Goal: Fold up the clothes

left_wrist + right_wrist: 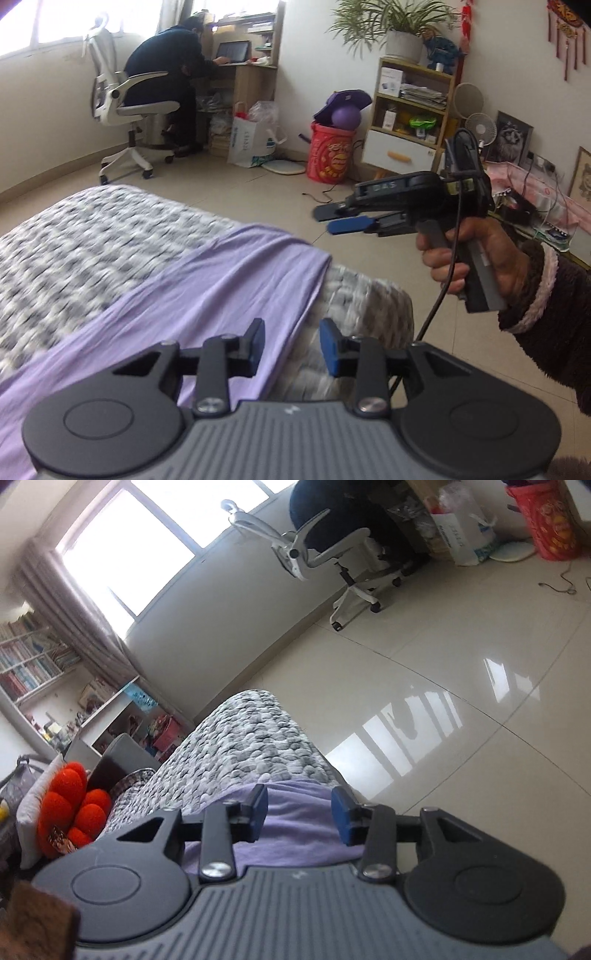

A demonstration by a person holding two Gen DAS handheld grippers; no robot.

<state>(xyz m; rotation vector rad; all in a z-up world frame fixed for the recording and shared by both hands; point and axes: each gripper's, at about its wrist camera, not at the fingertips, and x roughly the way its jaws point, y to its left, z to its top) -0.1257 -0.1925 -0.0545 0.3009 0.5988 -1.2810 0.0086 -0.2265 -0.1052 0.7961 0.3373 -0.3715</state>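
My left gripper (291, 343) hangs over the bed with its blue pads apart and nothing pinched between them; I see only cloth lying below the gap. The lilac garment (207, 295) lies across the grey-and-white pebbled bedspread (92, 240), running from about 7 o'clock in the left wrist view up toward 1 o'clock, where its edge drapes over the corner of the bed. It lies fairly flat, with a few soft creases.

My right gripper (332, 218) shows in that same view at about 3 o'clock, held off the side of the bed above the tiled floor (258, 184), well clear of the cloth. A hand (480, 258) in a dark fuzzy sleeve (546, 314) with a pink cuff wraps its handle. Its two flat fingers stand slightly apart, one above the other, with nothing between them. In the right wrist view, tilted, the same gripper (299, 814) has its pads released, and the lilac garment (291, 827) lies beneath and behind them, not touched as far as I can tell.

At 11 o'clock in the left wrist view a person (166, 62) sits in a white office chair (125, 110) at a desk. At 1 o'clock a red bucket (332, 155) stands beside a wooden shelf (410, 110) with a potted plant on top.
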